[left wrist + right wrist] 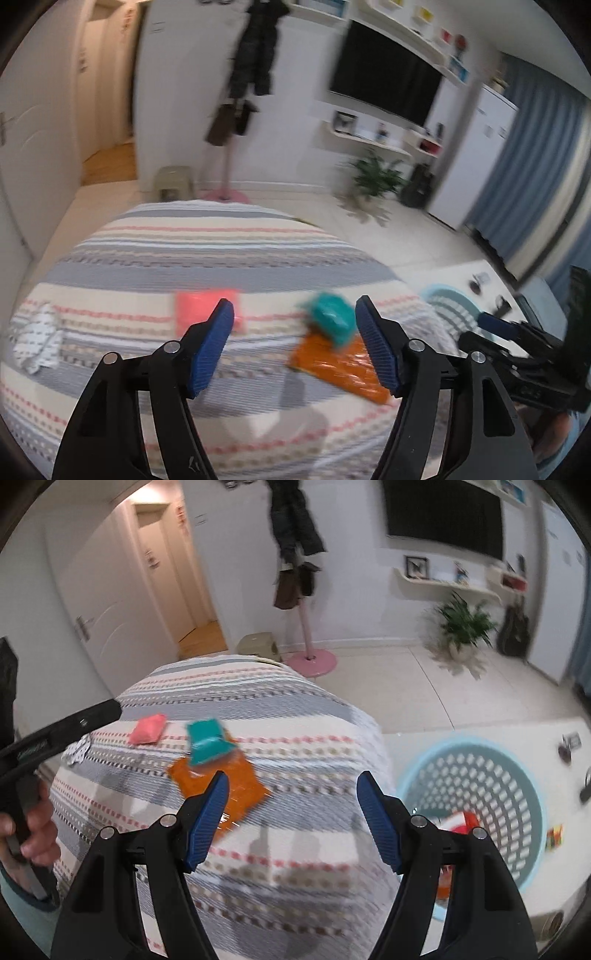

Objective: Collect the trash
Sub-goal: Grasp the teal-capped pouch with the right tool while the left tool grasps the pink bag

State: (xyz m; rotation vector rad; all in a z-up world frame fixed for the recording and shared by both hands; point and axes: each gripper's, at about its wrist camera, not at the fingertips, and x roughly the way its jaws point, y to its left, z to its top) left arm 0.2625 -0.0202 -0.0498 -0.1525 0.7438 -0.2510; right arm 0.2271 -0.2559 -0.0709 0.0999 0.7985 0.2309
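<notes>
On the striped bedspread (221, 251) lie a pink packet (207, 310), a teal packet (330, 317) resting on an orange packet (332, 365), and a crumpled white dotted wrapper (38, 343) at far left. My left gripper (293, 314) hovers open above them, nothing between its blue pads. My right gripper (291, 786) is also open and empty, over the bed's edge, with the orange packet (221, 782), teal packet (207, 742) and pink packet (147, 729) ahead to its left. The light blue basket (491, 775) stands on the floor to the right, with red and white trash (461, 821) inside.
A hand (33, 830) holds the left gripper (110, 710) at the left edge. Beyond the bed stand a coat rack on a pink base (312, 661), a small stool (256, 644) and a potted plant (461, 627). Small items lie on the floor (554, 836) near the basket.
</notes>
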